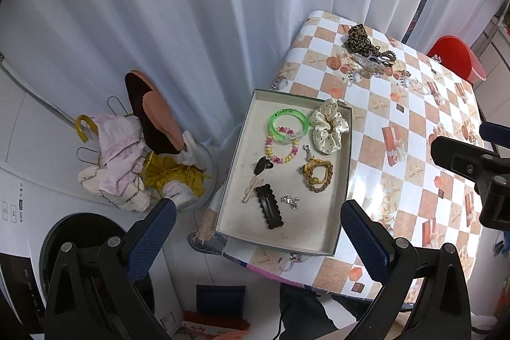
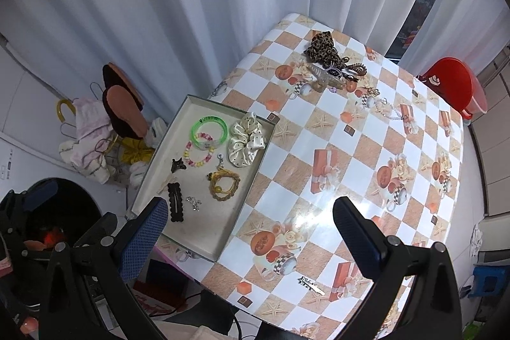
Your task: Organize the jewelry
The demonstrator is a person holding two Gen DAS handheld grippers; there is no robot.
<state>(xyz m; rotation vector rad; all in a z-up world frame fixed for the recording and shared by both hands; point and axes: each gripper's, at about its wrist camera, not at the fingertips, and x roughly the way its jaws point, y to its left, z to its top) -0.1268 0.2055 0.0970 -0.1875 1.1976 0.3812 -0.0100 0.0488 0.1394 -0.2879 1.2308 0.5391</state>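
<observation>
A shallow cream box point(image 1: 342, 180) point(image 2: 245, 180) lies at the table's left edge. In it are a green bangle point(image 1: 288, 124) point(image 2: 209, 128), a beaded bracelet point(image 1: 280, 148), a polka-dot scrunchie point(image 1: 330, 125) point(image 2: 247, 137), a braided band point(image 1: 317, 174) point(image 2: 224, 183), a black clip point(image 1: 269, 206) point(image 2: 176, 202) and a small silver piece point(image 1: 290, 200). A pile of loose accessories with a leopard scrunchie point(image 1: 357, 35) point(image 2: 322, 48) lies at the far side. A silver clip point(image 2: 312, 284) lies near the front edge. My left gripper point(image 1: 258, 231) is open and empty above the box's near end. My right gripper point(image 2: 250, 231) is open and empty above the table.
The table has a checkered cloth point(image 2: 350, 148). A red tub point(image 2: 452, 85) stands past the far right corner. A basket of slippers and cloths point(image 1: 143, 155) sits on a washing machine point(image 1: 25, 196) to the left. White curtains hang behind.
</observation>
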